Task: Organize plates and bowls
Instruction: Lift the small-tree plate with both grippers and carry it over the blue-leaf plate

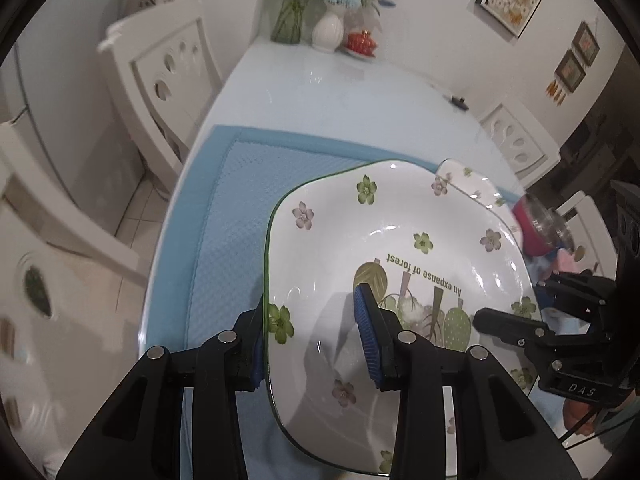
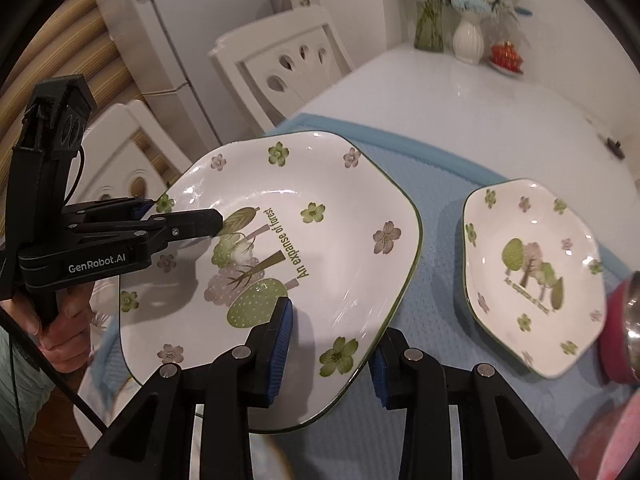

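A large white plate [image 1: 392, 240] [image 2: 320, 248] with green and mauve flowers and a tree picture hangs tilted above the blue mat [image 1: 232, 220] [image 2: 432, 184]. My left gripper [image 1: 310, 312] [image 2: 184, 212] is shut on its left rim, one blue pad on top and the other beneath. On the opposite rim my right gripper [image 2: 336, 324] [image 1: 516, 300] is shut the same way. A smaller plate of the same pattern [image 2: 532, 280] [image 1: 468, 180] lies on the mat to the right.
A red bowl with a shiny metal piece [image 2: 624, 340] [image 1: 536, 228] sits at the mat's right edge. Vases with flowers [image 1: 328, 28] and a red dish stand at the far end of the white table [image 1: 320, 92]. White chairs [image 1: 160, 76] line the left side.
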Demonstrator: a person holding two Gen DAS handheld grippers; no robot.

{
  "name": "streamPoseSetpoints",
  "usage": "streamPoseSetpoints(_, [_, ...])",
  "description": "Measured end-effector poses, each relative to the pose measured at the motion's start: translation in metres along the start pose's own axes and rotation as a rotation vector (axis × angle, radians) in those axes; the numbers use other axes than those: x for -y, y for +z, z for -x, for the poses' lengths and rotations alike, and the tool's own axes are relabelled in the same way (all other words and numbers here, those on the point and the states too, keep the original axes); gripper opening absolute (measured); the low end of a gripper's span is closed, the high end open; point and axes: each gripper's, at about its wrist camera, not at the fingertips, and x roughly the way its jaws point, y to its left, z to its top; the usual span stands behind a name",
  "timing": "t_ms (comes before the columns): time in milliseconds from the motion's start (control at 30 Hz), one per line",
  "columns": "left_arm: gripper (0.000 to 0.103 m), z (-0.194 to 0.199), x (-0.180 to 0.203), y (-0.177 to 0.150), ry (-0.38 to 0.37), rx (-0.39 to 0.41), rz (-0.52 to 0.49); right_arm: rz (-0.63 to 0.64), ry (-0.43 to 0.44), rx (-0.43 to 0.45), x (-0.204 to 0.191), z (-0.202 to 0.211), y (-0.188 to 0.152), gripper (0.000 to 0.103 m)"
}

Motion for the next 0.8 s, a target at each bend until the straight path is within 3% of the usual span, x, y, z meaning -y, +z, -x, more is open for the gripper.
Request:
streamPoseSetpoints(300, [0.034,0.05,0.023,-0.053,-0.001,0.013,0.0,-0.07,0.011,-0.001,-0.035,0.059,-0.06,0.034])
streamPoseSetpoints(800, [0.034,0.056,0.03,-0.136,-0.023,-0.099,-0.005,-0.104,0.006,-0.101,-0.068,0.065,-0.143,0.034])
